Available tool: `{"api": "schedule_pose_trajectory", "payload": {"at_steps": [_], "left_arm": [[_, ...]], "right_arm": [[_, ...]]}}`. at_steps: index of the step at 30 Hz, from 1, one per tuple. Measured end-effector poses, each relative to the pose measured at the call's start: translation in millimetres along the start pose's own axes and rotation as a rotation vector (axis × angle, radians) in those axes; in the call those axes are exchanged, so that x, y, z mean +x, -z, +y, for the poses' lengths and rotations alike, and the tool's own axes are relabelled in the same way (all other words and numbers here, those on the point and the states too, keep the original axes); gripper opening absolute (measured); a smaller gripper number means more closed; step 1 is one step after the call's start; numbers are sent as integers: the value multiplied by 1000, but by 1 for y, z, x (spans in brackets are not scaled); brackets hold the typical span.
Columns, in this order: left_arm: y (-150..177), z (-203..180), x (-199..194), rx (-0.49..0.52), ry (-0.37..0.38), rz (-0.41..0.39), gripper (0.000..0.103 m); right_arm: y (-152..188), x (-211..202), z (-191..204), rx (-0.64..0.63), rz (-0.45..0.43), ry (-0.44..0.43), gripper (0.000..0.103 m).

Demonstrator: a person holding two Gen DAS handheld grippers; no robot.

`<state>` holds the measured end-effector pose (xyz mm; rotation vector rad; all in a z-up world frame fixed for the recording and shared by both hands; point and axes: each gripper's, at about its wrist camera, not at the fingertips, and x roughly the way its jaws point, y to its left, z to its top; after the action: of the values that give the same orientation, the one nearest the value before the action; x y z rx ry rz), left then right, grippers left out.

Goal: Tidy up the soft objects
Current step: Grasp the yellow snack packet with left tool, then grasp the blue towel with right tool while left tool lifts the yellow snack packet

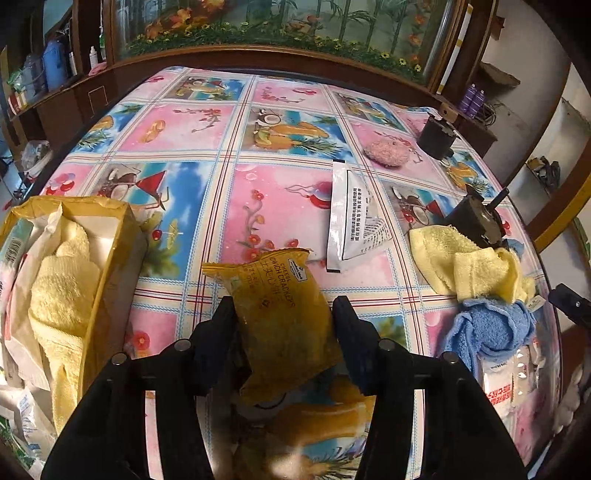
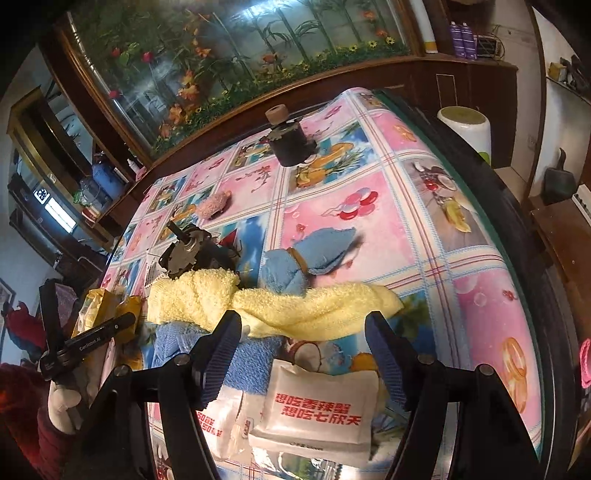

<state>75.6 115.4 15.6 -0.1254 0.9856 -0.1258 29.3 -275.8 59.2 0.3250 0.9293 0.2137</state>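
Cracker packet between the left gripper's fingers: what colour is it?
Mustard yellow cracker packet, clearest in the left wrist view.

Left wrist view sat low over the near edge of the table (image 1: 207, 155), facing straight along its fingers toward the aquarium cabinet (image 1: 280, 26) at the far side, cardboard box (image 1: 110, 236) at its left edge. Right wrist view was also low and close but rolled, looking across the table's right part toward the same cabinet. Both shared the yellow towel (image 1: 461, 258) (image 2: 295, 306), the pink puff (image 1: 386, 152) (image 2: 214, 205) and two dark motor-like parts (image 1: 436, 137) (image 2: 291, 146).
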Motion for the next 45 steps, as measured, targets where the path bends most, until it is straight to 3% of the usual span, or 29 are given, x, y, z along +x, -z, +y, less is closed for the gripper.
{"api": "schedule_pose_trajectory", "payload": {"at_steps": [4, 7, 9, 13, 18, 19, 21, 22, 28, 36, 41, 45], "left_arm": [[-3, 4, 7, -25, 4, 24, 57], [-6, 0, 11, -19, -35, 23, 68], [-6, -6, 14, 9, -67, 22, 70], [-4, -16, 19, 60, -137, 30, 72], [-6, -15, 20, 50, -144, 32, 71], [-6, -15, 19, 53, -142, 25, 61], [-6, -16, 16, 67, -118, 21, 50], [-6, -15, 16, 66, -103, 27, 50], [-5, 0, 3, -28, 50, 35, 50], [6, 18, -66, -118, 161, -65, 50], [26, 45, -119, -153, 166, -144, 50], [51, 79, -146, -195, 94, -182, 50]], "right_arm": [[-11, 16, 3, 26, 25, -28, 72], [-23, 30, -5, 98, 55, -57, 72], [-32, 40, -11, 153, 72, -62, 72], [-48, 64, -13, 195, 107, -20, 72], [-61, 89, -2, 150, 128, 82, 71], [-63, 91, 3, 124, 126, 109, 66], [-63, 93, 9, 81, 132, 125, 23], [-62, 93, 9, 78, 137, 120, 23], [-58, 55, 16, 73, 53, 94, 22], [-59, -16, 75, -39, -68, 5, 22], [-44, -29, 135, -136, -52, -89, 22], [-24, -24, 183, -189, -3, -181, 22]]}}
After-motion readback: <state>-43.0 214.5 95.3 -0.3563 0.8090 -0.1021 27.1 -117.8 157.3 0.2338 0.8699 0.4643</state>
